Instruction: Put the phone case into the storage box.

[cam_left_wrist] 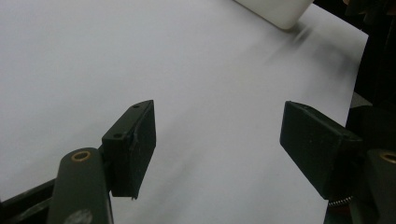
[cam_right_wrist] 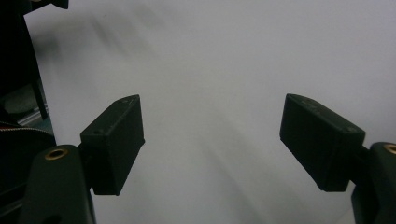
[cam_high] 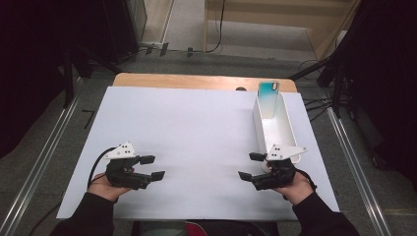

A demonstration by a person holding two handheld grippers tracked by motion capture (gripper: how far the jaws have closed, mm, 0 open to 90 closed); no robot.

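Both holding their jaws wide on nothing, the right gripper point(cam_high: 251, 165) is sitting nearer than the left gripper point(cam_high: 152, 166) to the long white plastic bin point(cam_high: 286, 137), lying at its one o'clock and running toward twelve, with what is probably a teal-backed phone point(cam_high: 268, 98) leaning at its far end

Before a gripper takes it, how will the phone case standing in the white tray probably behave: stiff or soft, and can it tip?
The phone case stands almost upright, leaning on the far end of the narrow white tray, so a nudge would probably tip it over. It looks thin and glossy, so likely light and somewhat slippery. Whether it flexes cannot be judged from here.
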